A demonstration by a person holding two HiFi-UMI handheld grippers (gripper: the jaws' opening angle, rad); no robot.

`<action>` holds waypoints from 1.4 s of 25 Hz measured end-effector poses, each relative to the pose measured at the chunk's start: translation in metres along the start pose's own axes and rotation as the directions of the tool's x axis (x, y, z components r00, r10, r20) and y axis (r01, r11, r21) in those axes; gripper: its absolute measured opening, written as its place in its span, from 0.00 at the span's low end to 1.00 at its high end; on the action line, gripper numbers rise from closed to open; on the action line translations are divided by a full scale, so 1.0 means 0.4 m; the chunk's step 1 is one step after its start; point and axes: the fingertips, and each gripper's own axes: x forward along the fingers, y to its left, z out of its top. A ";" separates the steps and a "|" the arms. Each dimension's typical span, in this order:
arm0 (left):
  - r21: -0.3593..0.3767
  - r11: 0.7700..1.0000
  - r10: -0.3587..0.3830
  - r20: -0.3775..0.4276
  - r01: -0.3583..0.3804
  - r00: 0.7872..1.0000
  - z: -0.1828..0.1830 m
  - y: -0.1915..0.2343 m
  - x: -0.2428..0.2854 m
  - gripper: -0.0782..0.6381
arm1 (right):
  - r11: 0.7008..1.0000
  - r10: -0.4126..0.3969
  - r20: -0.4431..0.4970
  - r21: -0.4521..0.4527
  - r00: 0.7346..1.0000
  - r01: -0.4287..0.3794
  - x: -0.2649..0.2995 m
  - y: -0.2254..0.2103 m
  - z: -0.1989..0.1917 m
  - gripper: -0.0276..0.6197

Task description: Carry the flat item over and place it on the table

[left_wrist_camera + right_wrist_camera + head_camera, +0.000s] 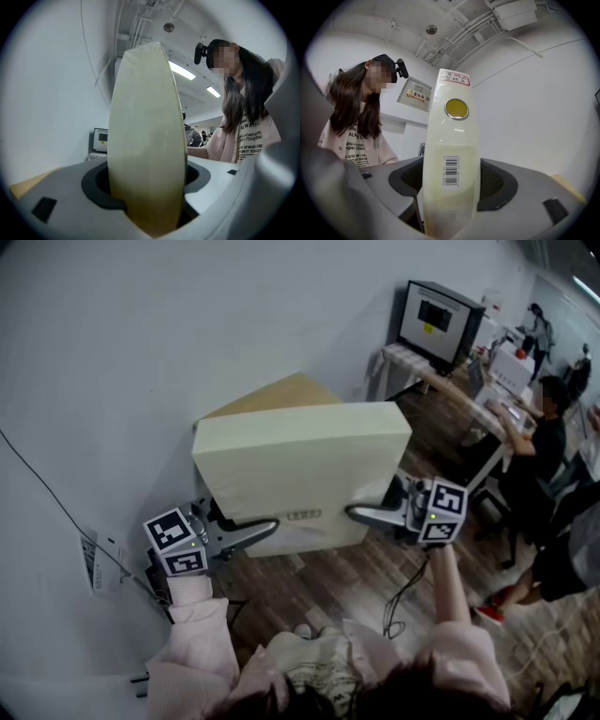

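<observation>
The flat item [300, 465] is a large cream slab, held up in the air on edge above the wooden floor. My left gripper [270, 525] is shut on its lower left edge, and my right gripper [353, 513] is shut on its lower right edge. In the left gripper view the slab's edge [147, 140] fills the gap of the left gripper [147, 199]. In the right gripper view the edge [452, 154], with a barcode label and a yellow dot, is clamped in the right gripper [452, 192]. A tan tabletop [272, 395] shows just behind the slab.
A white wall [103, 381] runs close on the left, with a thin cable on it. At the upper right stands a desk with a monitor [436, 320], and a seated person [539, 432] beside it. A cable [403, 601] lies on the wood floor.
</observation>
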 end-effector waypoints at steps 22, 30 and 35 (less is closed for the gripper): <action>0.006 0.999 0.051 -0.016 -0.051 0.999 0.007 -0.050 0.123 0.56 | 0.999 0.044 0.010 0.006 0.999 -0.044 -0.127 -0.030 0.009 0.51; -0.005 0.998 0.066 -0.022 -0.066 0.998 -0.002 0.006 0.154 0.56 | 0.998 0.054 0.012 0.013 0.998 -0.054 -0.128 -0.100 0.000 0.52; -0.017 0.998 0.066 -0.021 -0.066 0.998 -0.009 0.070 0.174 0.56 | 0.998 0.055 0.003 0.028 0.998 -0.055 -0.114 -0.165 -0.010 0.52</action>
